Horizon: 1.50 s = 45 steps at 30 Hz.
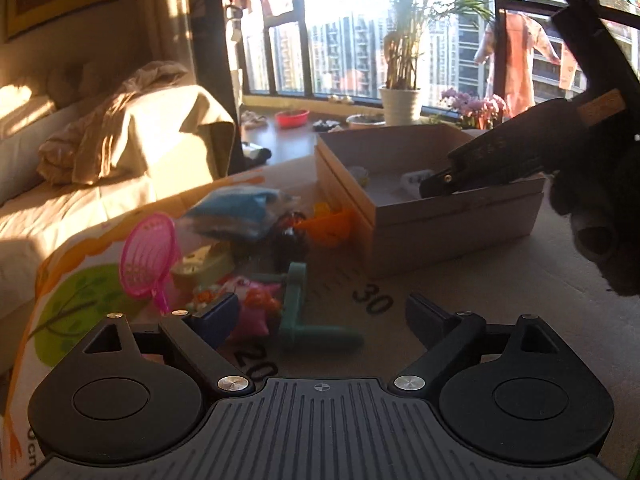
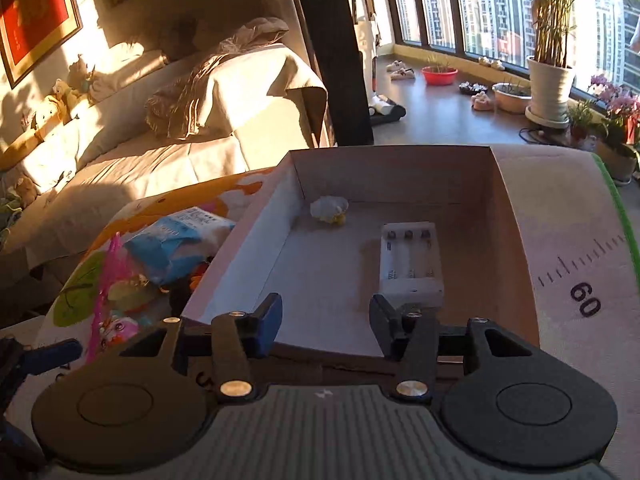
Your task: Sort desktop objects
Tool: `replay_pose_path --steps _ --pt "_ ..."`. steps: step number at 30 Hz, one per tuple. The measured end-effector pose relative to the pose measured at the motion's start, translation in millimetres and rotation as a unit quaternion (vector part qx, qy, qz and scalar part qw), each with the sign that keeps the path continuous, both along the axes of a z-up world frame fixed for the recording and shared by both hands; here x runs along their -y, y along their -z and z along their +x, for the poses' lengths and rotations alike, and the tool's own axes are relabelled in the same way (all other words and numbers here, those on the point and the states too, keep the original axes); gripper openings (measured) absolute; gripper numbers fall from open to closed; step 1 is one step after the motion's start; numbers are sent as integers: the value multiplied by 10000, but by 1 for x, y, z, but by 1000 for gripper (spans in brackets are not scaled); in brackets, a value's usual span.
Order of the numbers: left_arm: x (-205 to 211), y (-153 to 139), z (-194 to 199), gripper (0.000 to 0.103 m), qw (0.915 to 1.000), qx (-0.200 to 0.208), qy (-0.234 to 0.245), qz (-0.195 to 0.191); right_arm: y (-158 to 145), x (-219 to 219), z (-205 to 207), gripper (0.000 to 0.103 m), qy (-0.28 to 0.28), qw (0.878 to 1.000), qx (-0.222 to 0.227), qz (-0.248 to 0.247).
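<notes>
My left gripper stands wide open above a mat, its pads touching nothing. Below and just ahead lie a teal L-shaped piece, a pink star toy, a pink toy racket, a blue packet and an orange toy. My right gripper hangs open and empty over the near edge of a cardboard box. Inside the box lie a white battery holder and a small white-and-yellow item. In the left wrist view the right gripper reaches over the box.
A sofa draped with a beige blanket stands left of the mat. The mat's green-edged right side drops off to the floor. Potted plants and a red bowl stand by the windows beyond.
</notes>
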<state>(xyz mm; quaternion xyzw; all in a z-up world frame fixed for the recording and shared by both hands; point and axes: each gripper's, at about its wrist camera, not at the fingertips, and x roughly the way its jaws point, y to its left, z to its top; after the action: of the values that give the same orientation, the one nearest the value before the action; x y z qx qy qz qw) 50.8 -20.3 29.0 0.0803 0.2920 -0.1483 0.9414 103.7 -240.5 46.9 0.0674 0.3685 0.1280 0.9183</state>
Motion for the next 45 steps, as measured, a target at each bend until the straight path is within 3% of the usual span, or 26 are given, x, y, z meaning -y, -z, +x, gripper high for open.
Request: replay_pose_path --steps 4,7,9,11,14,17,21,24,27,28,29,31,33,36,39,41,43,45 --pt "-5 8 9 94 9998 -129 -107 -117 -5 -3 -31 49 -170 9998 21 -134" --pt "-2 14 17 87 9995 -190 -260 -76 -14 -3 -56 49 -203 9990 270 -300" --pt "0 15 19 73 9995 -189 -224 -75 -23 -1 -74 49 -258 9981 468 -318" --pt "0 18 22 51 9994 -292 -174 -94 -29 2 -91 51 -381 9974 568 -235" --pt "-3 23 21 32 9993 -280 -236 69 -27 5 -107 54 -538 9972 509 -129" --pt "-11 22 9 31 9994 -336 -79 54 -16 -1 -106 54 -619 9970 384 -272" --pt "-19 20 -20 31 9988 -413 271 38 -5 -11 -85 54 -583 9972 300 -356" --pt "-19 18 -43 33 9943 -597 844 -269 0 -22 -71 54 -646 9974 244 -208" --pt "-15 11 -63 45 9889 -476 1366 -338 1 -36 -70 55 -862 9960 236 -33" --pt "-17 6 -68 60 9894 -323 1390 -277 0 -41 -74 58 -948 9951 271 -17" --pt "-20 0 -70 74 9906 -158 1342 -200 -1 -45 -79 60 -1023 9942 318 -36" --pt "-28 -11 -67 83 9943 85 1059 -32 -2 -50 -88 71 -1138 9925 417 -126" --pt "-41 -18 -55 87 9983 193 545 82 -1 -53 -98 81 -1251 9910 438 -197" --pt "-57 -23 -25 90 9994 158 -280 95 9 -61 -114 83 -1667 9851 340 -258" --pt "-57 -19 0 90 9991 -23 -398 -106 24 -79 -125 83 -1921 9800 308 -422" --pt "-50 -12 13 90 9991 -135 -387 -78 31 -88 -127 77 -1959 9790 264 -491" --pt "-42 -4 22 90 9987 -251 -448 10 32 -92 -130 50 -1917 9789 345 -624" --pt "-38 1 30 90 9980 -363 -513 28 30 -86 -130 33 -1862 9798 329 -658"
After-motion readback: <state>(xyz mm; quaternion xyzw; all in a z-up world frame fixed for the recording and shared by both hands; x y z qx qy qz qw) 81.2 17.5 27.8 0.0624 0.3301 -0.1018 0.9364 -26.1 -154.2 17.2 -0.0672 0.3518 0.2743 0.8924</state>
